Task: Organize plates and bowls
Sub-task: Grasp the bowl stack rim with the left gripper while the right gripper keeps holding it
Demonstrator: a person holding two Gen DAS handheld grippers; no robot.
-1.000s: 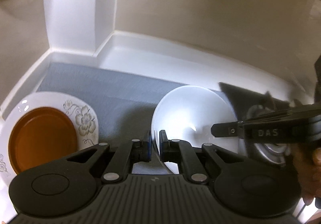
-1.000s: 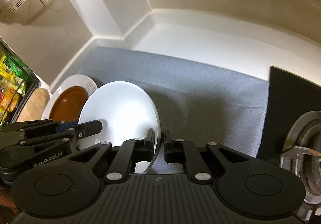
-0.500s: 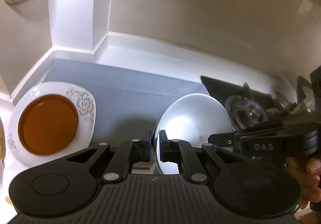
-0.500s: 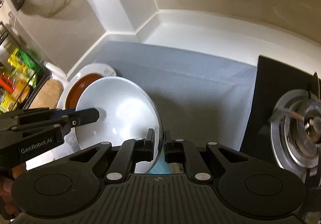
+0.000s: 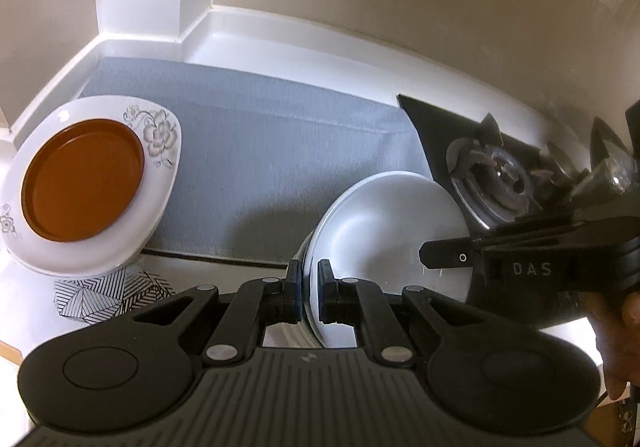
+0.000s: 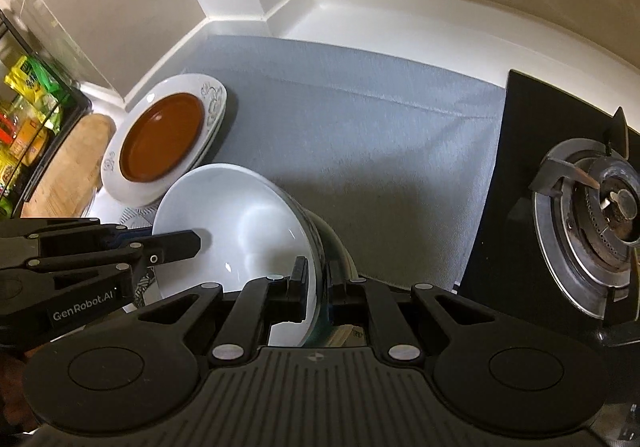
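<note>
Your left gripper point(image 5: 308, 289) is clamped on the near-left rim of the white bowl point(image 5: 384, 231); your right gripper point(image 6: 318, 289) is pinched on the opposite rim, so the bowl point(image 6: 236, 231) hangs tilted between both tools. Ahead-left of the left gripper: brown plate point(image 5: 82, 179) nested in the floral plate point(image 5: 160, 135). Grey mat point(image 5: 280, 151) straight ahead. Stove burner point(image 6: 600, 207) right of the right gripper.
</note>
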